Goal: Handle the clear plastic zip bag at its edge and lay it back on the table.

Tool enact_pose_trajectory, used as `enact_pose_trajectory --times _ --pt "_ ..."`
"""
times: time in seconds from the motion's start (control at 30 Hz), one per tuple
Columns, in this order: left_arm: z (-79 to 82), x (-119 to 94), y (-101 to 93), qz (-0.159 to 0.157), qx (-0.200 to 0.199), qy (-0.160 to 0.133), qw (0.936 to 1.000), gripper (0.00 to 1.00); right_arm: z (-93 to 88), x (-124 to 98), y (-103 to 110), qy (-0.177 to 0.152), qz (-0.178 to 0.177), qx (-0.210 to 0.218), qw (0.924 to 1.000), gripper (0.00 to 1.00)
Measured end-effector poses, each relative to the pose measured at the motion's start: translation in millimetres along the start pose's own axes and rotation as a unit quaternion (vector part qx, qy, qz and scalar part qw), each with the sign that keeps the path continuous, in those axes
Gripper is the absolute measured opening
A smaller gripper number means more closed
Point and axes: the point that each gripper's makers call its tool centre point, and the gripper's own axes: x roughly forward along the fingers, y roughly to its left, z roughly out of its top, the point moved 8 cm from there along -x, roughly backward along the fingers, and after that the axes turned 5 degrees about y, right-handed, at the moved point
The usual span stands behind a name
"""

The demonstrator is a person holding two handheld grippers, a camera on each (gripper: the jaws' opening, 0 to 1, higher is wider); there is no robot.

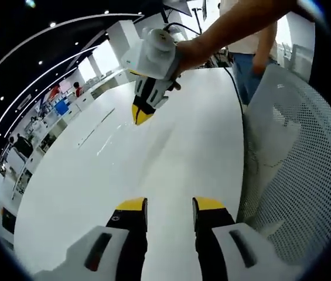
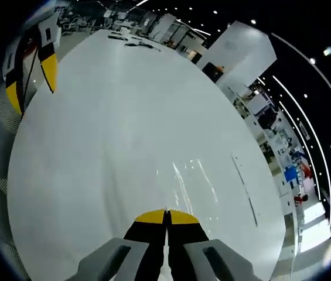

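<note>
The clear plastic zip bag (image 2: 194, 181) lies flat on the table (image 2: 112, 117) — just ahead of the right gripper (image 2: 166, 216), mesh chair (image 1: 294, 158) beside the table's edge.

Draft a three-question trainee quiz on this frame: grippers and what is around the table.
1. True or false: the left gripper has its jaws shut.
2. In the left gripper view, what stands at the edge of the table? A) a white mesh chair B) a cardboard box C) a metal cart
3. Fill in: the jaws of the right gripper are ___.

Key: 1 false, they stand open. 2 A, the white mesh chair. 3 shut.
</note>
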Motion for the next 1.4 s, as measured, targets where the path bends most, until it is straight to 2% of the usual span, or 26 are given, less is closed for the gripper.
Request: enact_pose_trajectory --times 0.07,0.2,0.33,0.43,0.6,0.83,0.9,0.97,1.03,1.17,1.3,1.4 --pt "-1.4 -1 0.4 0.001 -0.001 0.0 1.0 0.28 -3.0 4 -1 0.006 -0.005 -0.014 0.9999 0.0" --pt "-3.2 -4 2.6 0.006 -0.007 0.001 1.0 0.28 -7.5 9 -5 0.017 -0.005 -0.001 0.9998 0.0" --pt "-4.1 -4 3.7 0.007 -0.014 0.0 0.9999 0.28 -11.2 18 -4 0.027 -0.01 -0.013 0.9995 0.0" --pt "-5.3 -3 4.8 0.008 -0.006 0.003 0.9999 0.26 -10.5 23 0 0.022 -0.01 -0.019 0.9995 0.0" --pt "-5.1 -2 7.3 0.009 -0.003 0.006 0.9999 0.26 -16.2 31 0 0.034 -0.018 -0.073 0.9966 0.0" --pt "-3.5 -3 10.7 0.015 -0.005 0.006 0.9999 0.26 -22.6 40 -2 0.042 -0.004 -0.066 0.9969 0.0" --pt "-3.8 -4 10.4 0.016 -0.006 0.006 0.9998 0.26 -25.4 42 1 0.043 0.012 -0.027 0.9986 0.0" --pt "-4.6 -4 9.6 0.017 -0.006 0.007 0.9998 0.27 -21.8 44 3 0.014 0.022 0.005 0.9996 0.0" --pt "-6.2 -4 9.3 0.016 -0.007 0.008 0.9998 0.27 -24.8 41 2 0.03 0.015 0.013 0.9994 0.0" --pt "-7.8 -4 8.8 0.014 -0.006 0.01 0.9998 0.27 -28.5 42 2 0.015 0.027 0.07 0.9971 0.13" --pt "-7.5 -4 9.7 0.015 -0.007 0.008 0.9998 0.27 -30.3 38 3 0.015 0.022 0.069 0.9973 0.19" --pt "-6.2 -6 8.1 0.015 -0.004 0.006 0.9999 0.27 -30.3 35 5 0.008 0.028 0.098 0.9948 0.27"
